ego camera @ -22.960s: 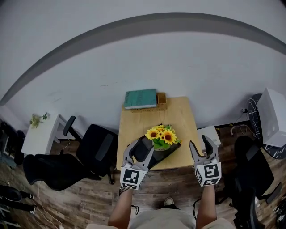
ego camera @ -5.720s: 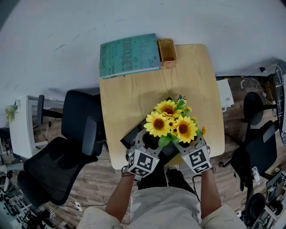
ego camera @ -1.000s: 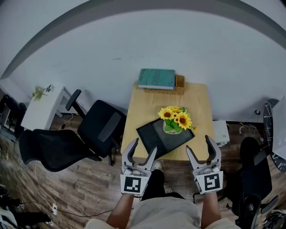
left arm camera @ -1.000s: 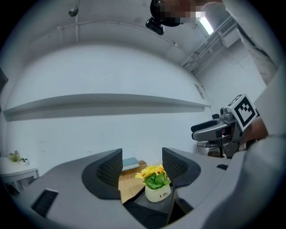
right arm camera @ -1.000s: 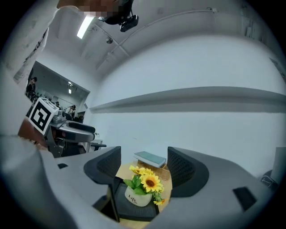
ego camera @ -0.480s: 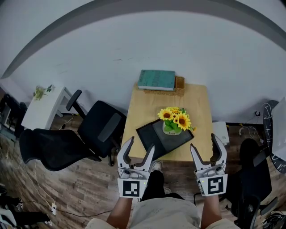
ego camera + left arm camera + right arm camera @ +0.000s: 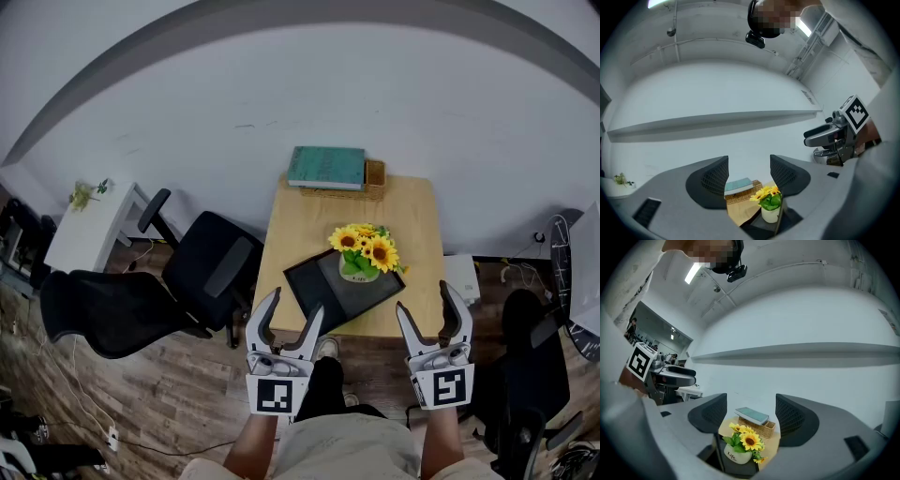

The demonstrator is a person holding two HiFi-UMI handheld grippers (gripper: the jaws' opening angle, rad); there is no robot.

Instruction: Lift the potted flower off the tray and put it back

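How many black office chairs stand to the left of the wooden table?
2. The first chair stands beside the table, at its left edge; the second chair is farther left. Dark shapes right of the table may be more chairs.

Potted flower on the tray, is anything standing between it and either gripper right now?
Nothing visible does. The potted flower sits on the tray; the left gripper and right gripper, both open, hover short of the table, with only tray and tabletop between. The book and basket lie beyond the flower.
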